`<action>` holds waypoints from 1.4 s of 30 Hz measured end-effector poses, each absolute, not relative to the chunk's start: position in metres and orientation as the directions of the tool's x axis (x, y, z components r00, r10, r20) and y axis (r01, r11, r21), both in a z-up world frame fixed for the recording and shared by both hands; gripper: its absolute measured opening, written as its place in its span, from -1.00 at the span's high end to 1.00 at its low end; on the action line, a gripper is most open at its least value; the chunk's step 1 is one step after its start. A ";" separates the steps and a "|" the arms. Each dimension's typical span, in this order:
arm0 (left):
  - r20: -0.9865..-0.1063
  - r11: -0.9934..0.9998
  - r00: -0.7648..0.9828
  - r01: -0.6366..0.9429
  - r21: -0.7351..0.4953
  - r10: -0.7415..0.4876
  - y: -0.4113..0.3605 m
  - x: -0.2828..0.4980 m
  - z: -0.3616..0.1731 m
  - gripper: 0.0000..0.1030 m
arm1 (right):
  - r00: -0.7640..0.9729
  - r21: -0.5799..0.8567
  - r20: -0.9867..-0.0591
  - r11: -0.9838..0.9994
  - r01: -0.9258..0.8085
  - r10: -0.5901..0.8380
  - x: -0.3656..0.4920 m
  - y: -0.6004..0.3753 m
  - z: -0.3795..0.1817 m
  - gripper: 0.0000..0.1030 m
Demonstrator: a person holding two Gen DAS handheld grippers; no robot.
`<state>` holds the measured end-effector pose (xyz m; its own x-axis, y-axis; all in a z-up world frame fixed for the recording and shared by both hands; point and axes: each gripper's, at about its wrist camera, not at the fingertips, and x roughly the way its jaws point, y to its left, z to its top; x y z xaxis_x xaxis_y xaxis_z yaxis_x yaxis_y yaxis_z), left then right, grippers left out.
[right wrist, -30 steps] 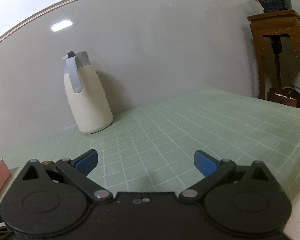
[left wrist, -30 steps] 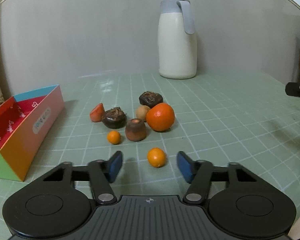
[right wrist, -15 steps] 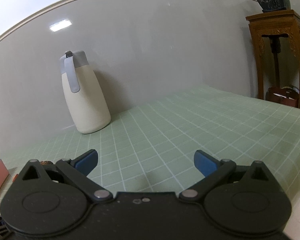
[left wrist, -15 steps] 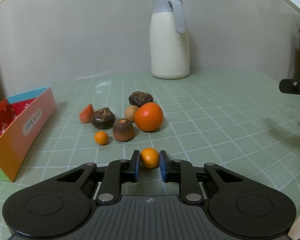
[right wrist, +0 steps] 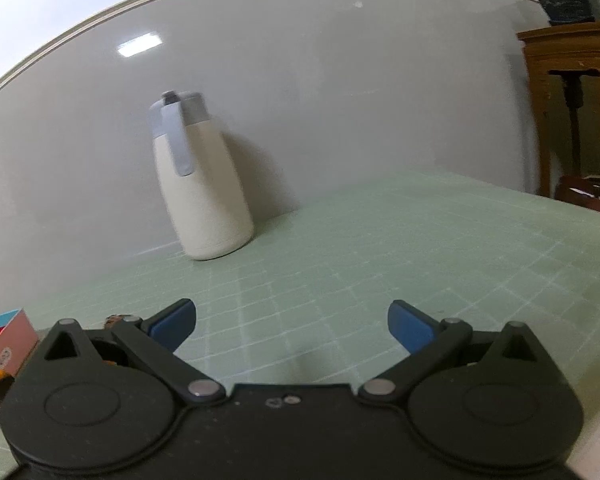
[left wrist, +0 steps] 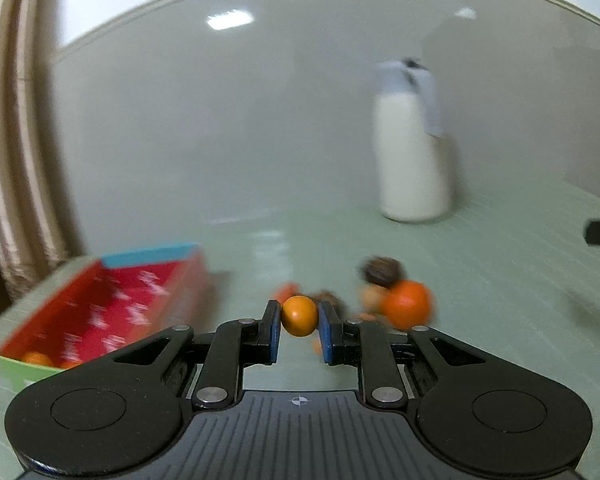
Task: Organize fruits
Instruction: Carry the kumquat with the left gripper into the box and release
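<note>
My left gripper (left wrist: 299,322) is shut on a small orange kumquat (left wrist: 299,315), held clear of the green table between the blue pads. Behind it, blurred, lie a bigger orange (left wrist: 406,309), a dark brown fruit (left wrist: 381,272) and a few other small fruits. To the left sits the open red box (left wrist: 112,312) with a blue far end; small orange fruits (left wrist: 38,358) lie in its near corner. My right gripper (right wrist: 291,322) hangs open over bare table with nothing between its fingers.
A cream jug (left wrist: 414,148) with a grey lid stands at the back by the wall, also in the right wrist view as the cream jug (right wrist: 202,184). A wooden stand (right wrist: 572,100) is beyond the table's right edge. A curtain (left wrist: 16,140) hangs at far left.
The left gripper closed on the kumquat, then lifted it and swung left toward the red box. The right gripper stayed open and shifted only slightly.
</note>
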<state>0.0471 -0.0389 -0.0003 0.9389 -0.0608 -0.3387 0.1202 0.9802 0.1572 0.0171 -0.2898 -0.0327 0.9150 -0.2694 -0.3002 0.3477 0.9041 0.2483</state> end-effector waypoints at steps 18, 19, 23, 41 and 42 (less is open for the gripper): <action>-0.456 0.963 0.849 -0.256 0.087 0.268 0.116 0.114 -0.003 0.61 | 0.941 0.190 -0.327 0.970 0.150 -0.082 0.064 -0.198 -0.034 -0.99; -0.464 0.961 0.843 -0.262 0.088 0.272 0.120 0.116 -0.005 0.61 | 0.942 0.191 -0.329 0.972 0.139 -0.070 0.066 -0.193 -0.034 -0.99; -0.496 0.960 0.825 -0.266 0.081 0.271 0.129 0.123 -0.011 0.61 | 0.941 0.187 -0.335 0.976 0.110 -0.041 0.074 -0.180 -0.034 -0.99; -0.525 0.959 0.810 -0.279 0.043 0.259 0.141 0.127 -0.013 0.47 | 0.934 0.180 -0.357 0.981 0.078 -0.009 0.089 -0.161 -0.042 -0.99; -0.523 0.960 0.813 -0.279 0.037 0.257 0.141 0.127 -0.012 0.37 | 0.934 0.181 -0.358 0.980 0.078 -0.008 0.089 -0.162 -0.042 -0.99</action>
